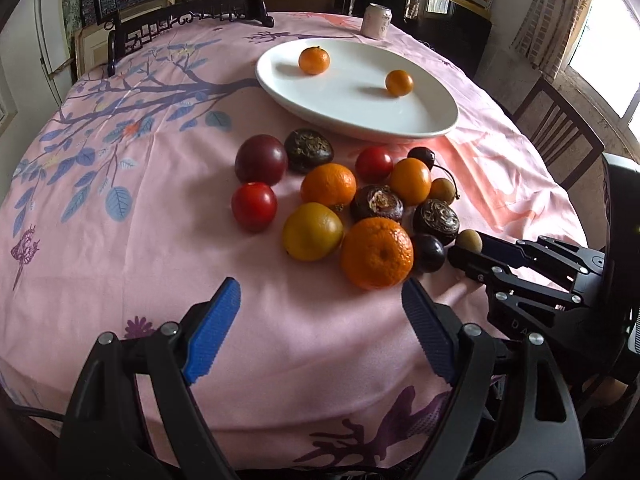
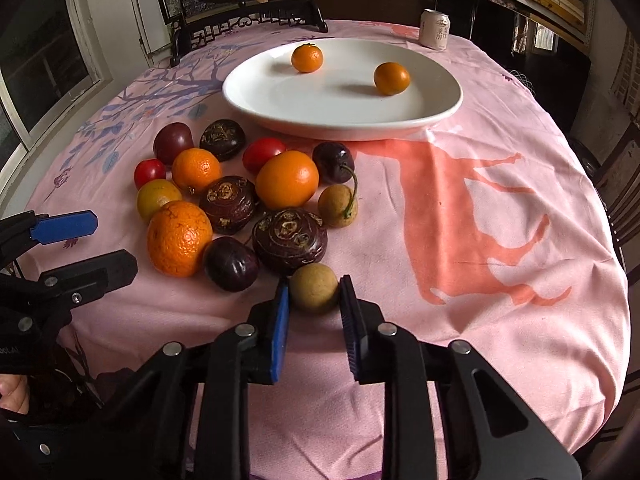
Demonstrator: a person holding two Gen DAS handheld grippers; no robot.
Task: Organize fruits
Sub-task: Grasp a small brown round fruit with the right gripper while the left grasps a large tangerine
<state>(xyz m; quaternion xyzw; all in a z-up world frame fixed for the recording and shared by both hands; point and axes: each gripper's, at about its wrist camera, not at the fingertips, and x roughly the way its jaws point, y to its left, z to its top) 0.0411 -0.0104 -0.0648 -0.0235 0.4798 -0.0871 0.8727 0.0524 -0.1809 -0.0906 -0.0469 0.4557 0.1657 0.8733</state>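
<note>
A white oval plate [image 1: 400, 116] [image 2: 248, 96] holds two small oranges [image 1: 314, 61] [image 2: 391, 78]. In front of it lies a pile of mixed fruit: oranges [image 1: 376, 252] [image 2: 179, 237], red tomatoes [image 1: 254, 206], dark water chestnuts [image 2: 290, 240], plums, cherries and longans. My right gripper [image 2: 314, 290] is closed around a tan longan [image 2: 314, 287] [image 1: 469, 239] that rests on the cloth at the pile's near edge. My left gripper [image 1: 320, 312] is open and empty, just short of the big orange.
A pink floral tablecloth [image 2: 460, 320] covers the round table. A drink can [image 1: 376, 20] [image 2: 435, 29] stands behind the plate. A dark carved stand [image 2: 248, 20] sits at the far edge. Chairs [image 1: 560, 136] stand around the table.
</note>
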